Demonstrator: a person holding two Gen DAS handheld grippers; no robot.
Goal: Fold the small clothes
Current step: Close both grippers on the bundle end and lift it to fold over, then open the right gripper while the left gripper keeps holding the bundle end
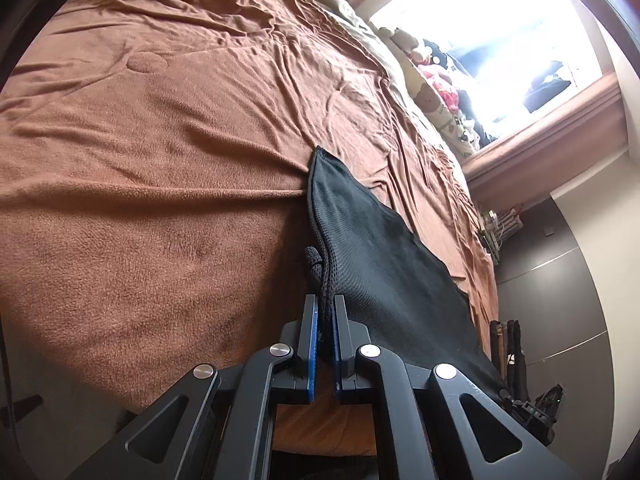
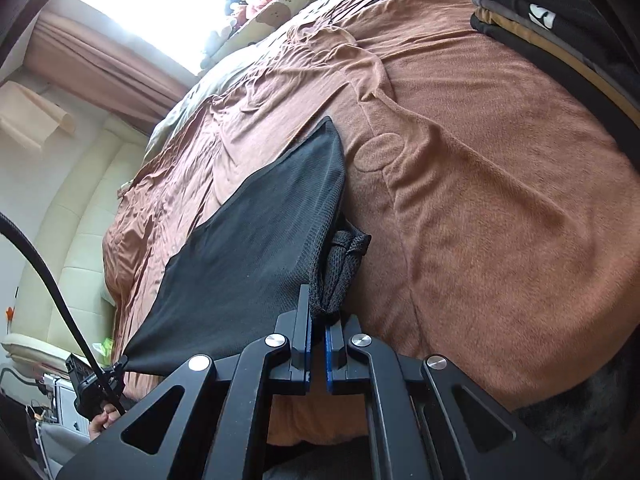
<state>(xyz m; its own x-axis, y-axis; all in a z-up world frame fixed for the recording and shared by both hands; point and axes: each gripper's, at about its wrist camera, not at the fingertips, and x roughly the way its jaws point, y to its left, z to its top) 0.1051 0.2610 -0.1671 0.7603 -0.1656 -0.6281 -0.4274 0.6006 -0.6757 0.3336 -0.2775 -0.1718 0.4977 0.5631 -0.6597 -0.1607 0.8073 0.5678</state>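
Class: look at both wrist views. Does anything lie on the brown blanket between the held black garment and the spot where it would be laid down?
Nothing visible: the black mesh garment hangs over bare brown blanket; the folded pile sits off to one side.

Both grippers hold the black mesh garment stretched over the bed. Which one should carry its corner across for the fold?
Probably right. The right gripper and left gripper are both shut on the garment, but open blanket lies beside the right one.

Black mesh garment (image 1: 380, 248), brown blanket (image 1: 140, 180)
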